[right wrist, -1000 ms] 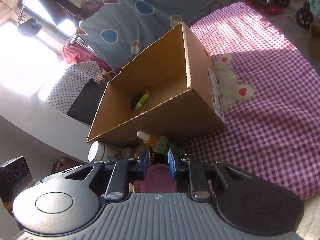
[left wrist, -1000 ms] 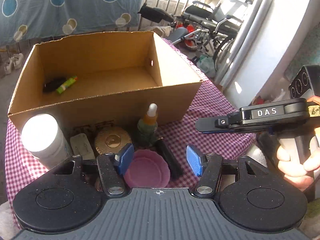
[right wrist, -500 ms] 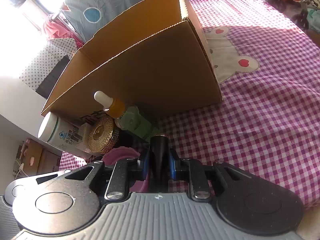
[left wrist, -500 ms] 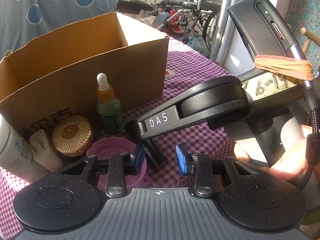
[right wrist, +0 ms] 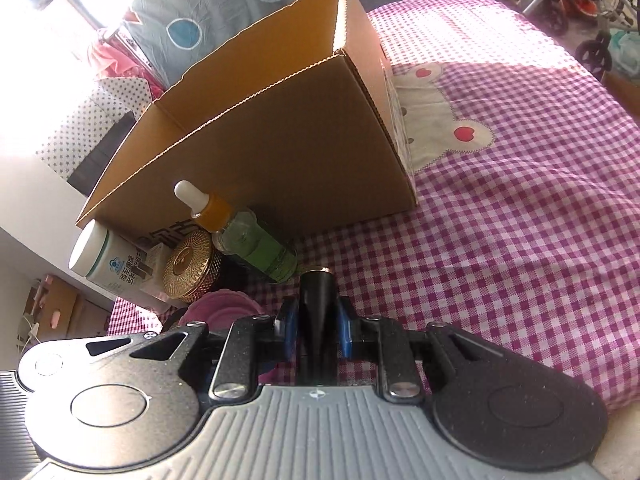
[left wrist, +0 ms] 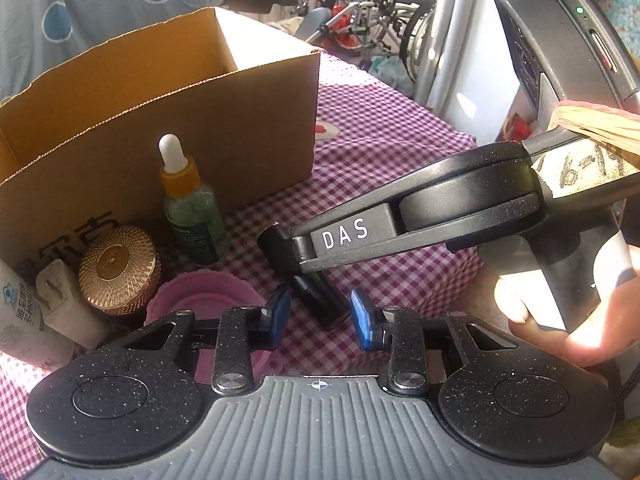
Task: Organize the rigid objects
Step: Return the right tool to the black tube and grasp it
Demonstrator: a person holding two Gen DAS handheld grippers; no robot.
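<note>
A black tube [right wrist: 316, 292] lies on the checked cloth, and my right gripper [right wrist: 316, 328] is shut on its near part, pads pressing both sides. In the left wrist view the same tube [left wrist: 320, 300] sticks out under the right gripper's fingertip [left wrist: 280, 248]. Its end lies between the blue pads of my left gripper [left wrist: 321, 316], which stands open at a narrow gap without touching it. The open cardboard box [left wrist: 200, 128] stands just behind. In front of it are a green dropper bottle [left wrist: 192, 208], a gold jar [left wrist: 116, 268] and a pink bowl [left wrist: 200, 300].
A white bottle [right wrist: 108, 264] and a small white plug [left wrist: 64, 300] lie at the box's left corner. A person's hand [left wrist: 580, 320] holds the right gripper's handle. The checked cloth [right wrist: 500, 240] stretches right of the box. A wheelchair [left wrist: 380, 0] stands beyond the table.
My left gripper's jaws narrowed as it sank toward the items. The right gripper came down over the black tube, which now sits between its pads.
</note>
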